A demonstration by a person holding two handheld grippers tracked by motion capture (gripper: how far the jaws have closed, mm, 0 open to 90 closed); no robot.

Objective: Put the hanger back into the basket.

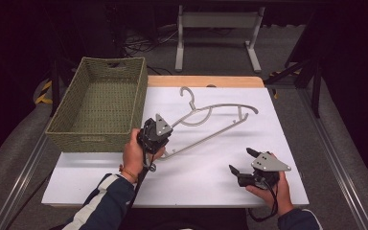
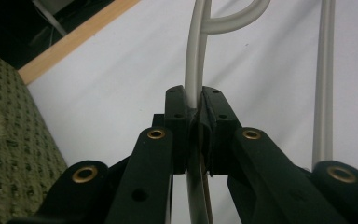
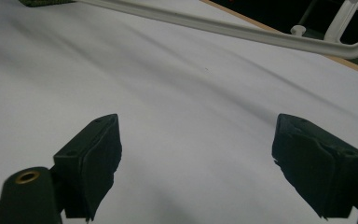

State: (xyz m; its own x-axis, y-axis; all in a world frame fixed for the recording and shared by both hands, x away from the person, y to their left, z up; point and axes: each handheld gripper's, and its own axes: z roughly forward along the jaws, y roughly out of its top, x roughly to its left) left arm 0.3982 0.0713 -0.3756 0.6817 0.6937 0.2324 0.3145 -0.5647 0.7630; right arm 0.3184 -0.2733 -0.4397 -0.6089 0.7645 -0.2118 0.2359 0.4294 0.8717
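Note:
A pale grey plastic clothes hanger [image 1: 211,116] lies across the middle of the white table top, hook toward the far edge. My left gripper [image 1: 154,136] is shut on the hanger's near left end; in the left gripper view the two pads [image 2: 175,114] clamp the hanger's upper arm [image 2: 193,70], while its lower bar [image 2: 324,79] runs alongside to the right. My right gripper [image 1: 242,160] is open near the front right of the table, a short way from the hanger, nothing between its fingers [image 3: 93,154]. The hanger's bar [image 3: 242,31] crosses the top of the right gripper view.
A green woven basket [image 1: 100,103] stands at the table's left, just beside my left gripper; its wall [image 2: 9,140] shows in the left gripper view. The wooden far edge [image 1: 206,81] borders the white sheet. A white frame stands on the floor beyond.

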